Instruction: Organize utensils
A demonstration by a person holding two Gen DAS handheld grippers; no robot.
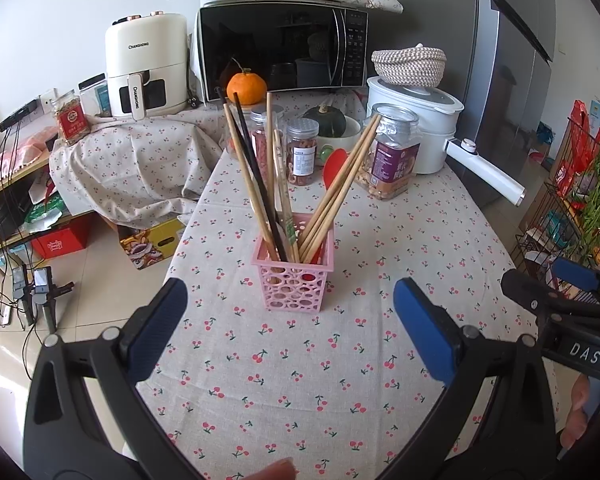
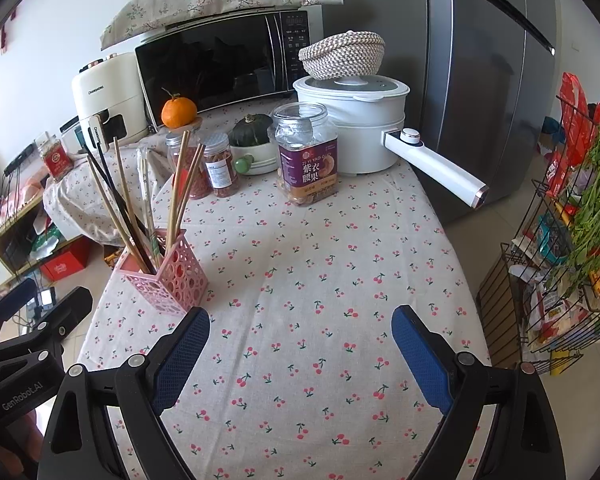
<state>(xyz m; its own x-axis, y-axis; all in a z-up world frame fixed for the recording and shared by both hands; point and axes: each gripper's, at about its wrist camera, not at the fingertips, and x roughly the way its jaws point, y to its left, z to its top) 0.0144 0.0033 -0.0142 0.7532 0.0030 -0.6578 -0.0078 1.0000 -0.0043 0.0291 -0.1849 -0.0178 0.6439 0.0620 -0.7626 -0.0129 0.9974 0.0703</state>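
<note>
Near the table's left edge the pink holder (image 1: 293, 270) stands upright with chopsticks (image 1: 256, 184) and a red spoon (image 1: 333, 168) already inside, so both wide-open, empty grippers, left gripper (image 1: 290, 320) and right gripper (image 2: 300, 344), should probably approach gently without tipping it.

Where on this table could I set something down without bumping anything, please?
The tablecloth is bare between the pink holder and the right edge, up to the cashew jar. The far end is crowded: jars, the white pot and its handle. Both the left gripper and right gripper are open and empty.
</note>
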